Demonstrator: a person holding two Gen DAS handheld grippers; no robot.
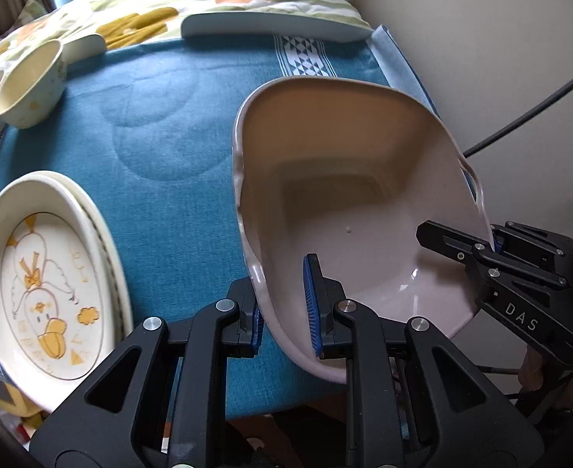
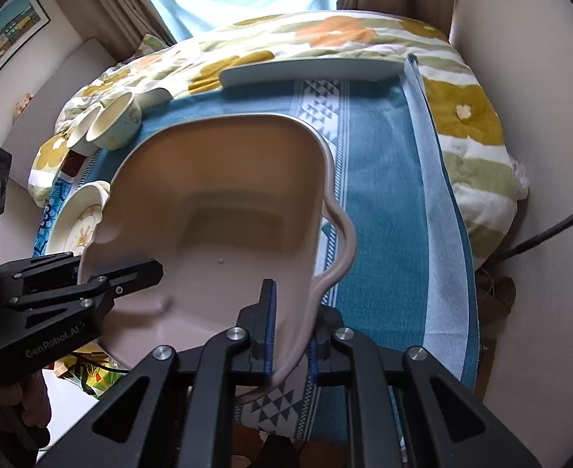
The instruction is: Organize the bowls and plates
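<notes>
Both grippers' fingers (image 2: 270, 325) on beige basin (image 2: 216, 210)

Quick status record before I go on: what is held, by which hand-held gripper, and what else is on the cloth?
held item: beige basin, empty, tilted above the blue cloth
left hand-held gripper: shut on the basin's near rim
right hand-held gripper: shut on the rim beside the wavy handle
left side of cloth: stacked duck-print plates
far left: small cups
far edge: long white dish
</notes>
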